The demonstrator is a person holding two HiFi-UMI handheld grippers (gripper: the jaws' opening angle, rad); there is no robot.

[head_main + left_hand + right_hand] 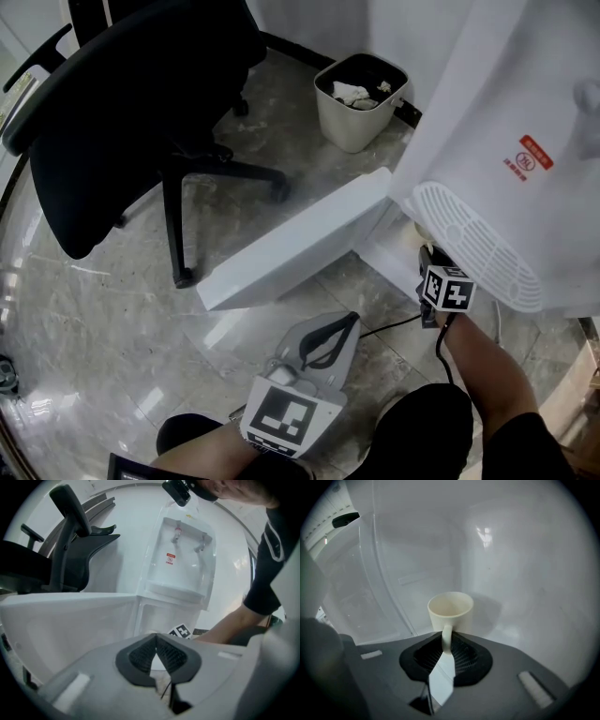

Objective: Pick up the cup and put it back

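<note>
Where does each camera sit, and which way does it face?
Head view: on the person's head, steeply down at dispenser and open door; shows left gripper, right gripper, right forearm.
Left gripper view: on left gripper, facing the dispenser; shows its shut jaws, the right forearm.
Right gripper view: on right gripper, inside the cabinet, facing the cup; handle between its jaws.
Shared: first two show dispenser, door, chair.

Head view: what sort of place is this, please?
Probably an office: a black swivel chair, a small waste bin and a white water dispenser with its lower door open.
</note>
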